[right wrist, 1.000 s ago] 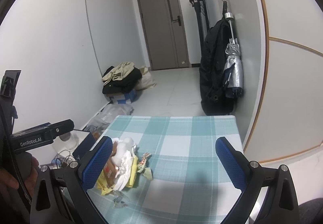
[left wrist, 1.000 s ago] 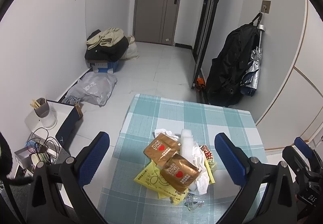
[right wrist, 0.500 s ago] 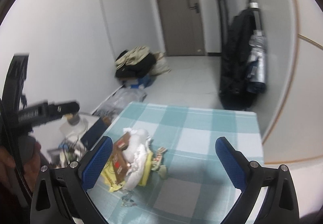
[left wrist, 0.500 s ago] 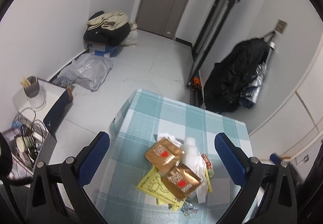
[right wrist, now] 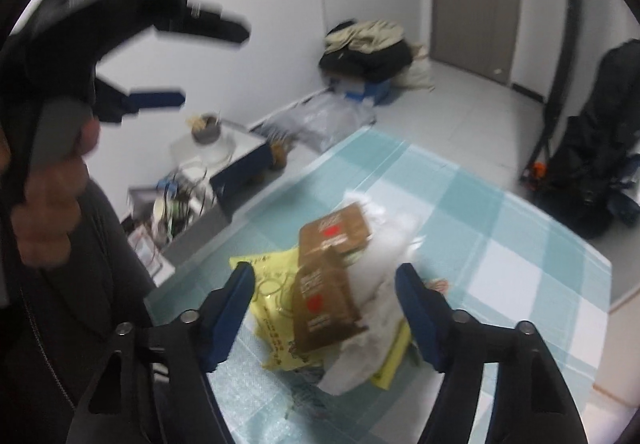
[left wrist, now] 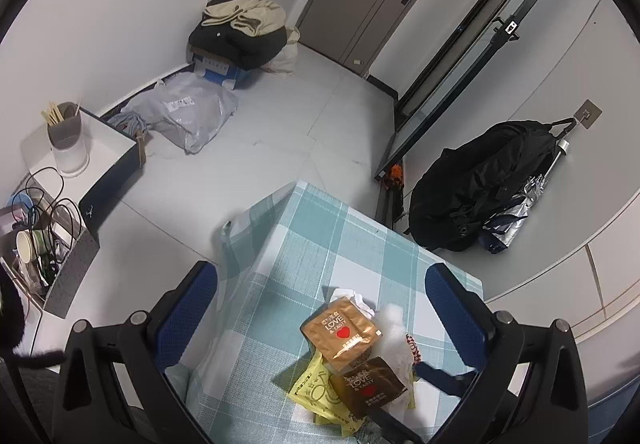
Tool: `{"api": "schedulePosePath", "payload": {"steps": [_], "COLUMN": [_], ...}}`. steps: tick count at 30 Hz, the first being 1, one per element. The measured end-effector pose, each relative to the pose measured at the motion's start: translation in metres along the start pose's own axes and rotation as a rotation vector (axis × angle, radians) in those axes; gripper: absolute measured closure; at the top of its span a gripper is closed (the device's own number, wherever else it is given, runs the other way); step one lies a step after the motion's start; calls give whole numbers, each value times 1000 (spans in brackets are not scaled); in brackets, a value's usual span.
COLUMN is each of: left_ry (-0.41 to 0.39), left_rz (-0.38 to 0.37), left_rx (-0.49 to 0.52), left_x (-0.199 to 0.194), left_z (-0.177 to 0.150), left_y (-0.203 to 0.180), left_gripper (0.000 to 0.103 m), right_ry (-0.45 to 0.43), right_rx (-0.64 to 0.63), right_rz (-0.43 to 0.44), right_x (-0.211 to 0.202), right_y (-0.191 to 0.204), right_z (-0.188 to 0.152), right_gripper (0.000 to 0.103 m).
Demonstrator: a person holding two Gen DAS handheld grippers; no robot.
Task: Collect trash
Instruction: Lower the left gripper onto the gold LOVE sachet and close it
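Note:
A trash pile lies on the teal checked table (left wrist: 320,236) (right wrist: 480,224): a light brown pouch (left wrist: 340,332) (right wrist: 334,236), a dark brown pouch (left wrist: 368,384) (right wrist: 320,308), a yellow wrapper (left wrist: 316,392) (right wrist: 268,284) and white tissue (left wrist: 394,328) (right wrist: 380,276). My right gripper (right wrist: 326,304) straddles the pile. Its jaws are closing, and the pads do not visibly press on the trash. One of its fingers (left wrist: 440,372) shows beside the pile in the left wrist view. My left gripper (left wrist: 320,304) (right wrist: 208,63) hovers open above the table's near left corner, held by a hand (right wrist: 48,195).
A black bag (left wrist: 480,179) and a folded umbrella (left wrist: 516,211) hang by the wall beyond the table. On the floor lie a grey parcel bag (left wrist: 188,111) and a clothes heap (left wrist: 240,31). A white box with a cup (left wrist: 68,139) and a crate of cables (left wrist: 44,244) stand to the left.
My right gripper has swung left and down over the trash pile, and its jaws have narrowed around it. The left gripper has rolled and drifted sideways, staying open.

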State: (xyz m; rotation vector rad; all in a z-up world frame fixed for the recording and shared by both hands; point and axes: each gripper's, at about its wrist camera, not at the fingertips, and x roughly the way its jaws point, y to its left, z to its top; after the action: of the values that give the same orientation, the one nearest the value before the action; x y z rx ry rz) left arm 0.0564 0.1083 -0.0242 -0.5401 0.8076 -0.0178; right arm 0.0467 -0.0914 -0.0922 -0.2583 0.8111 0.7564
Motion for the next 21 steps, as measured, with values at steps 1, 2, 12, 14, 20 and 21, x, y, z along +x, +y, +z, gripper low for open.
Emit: {"api": "schedulePosePath", "payload": {"steps": [1,2,12,14,20,21], "left_ry": [4,4,8,6,37,53], "left_rz": [-1,-3,19,31,68,73], "left_rx": [-3,-5,-10,-2,10,14], "left_x": [1,0,3,5,14,16], "left_z": [0,2,3,2,4,5], "left_y": [0,3,4,4,5,5], "left_gripper": [1,1,1,1,1,1], "right_ry": [27,46,102,89,20,12], "right_rx": [-12,-21,-95,-89,26,46], "right_rz": [4,3,-67,-69,4,22], "right_x": [6,10,15,12,-5,-7], "right_y": [1,1,4,3,-9,-10], "right_z": [-1,-2,-12,-13,-16,-16], "right_gripper": [39,46,97,99,102,102]}}
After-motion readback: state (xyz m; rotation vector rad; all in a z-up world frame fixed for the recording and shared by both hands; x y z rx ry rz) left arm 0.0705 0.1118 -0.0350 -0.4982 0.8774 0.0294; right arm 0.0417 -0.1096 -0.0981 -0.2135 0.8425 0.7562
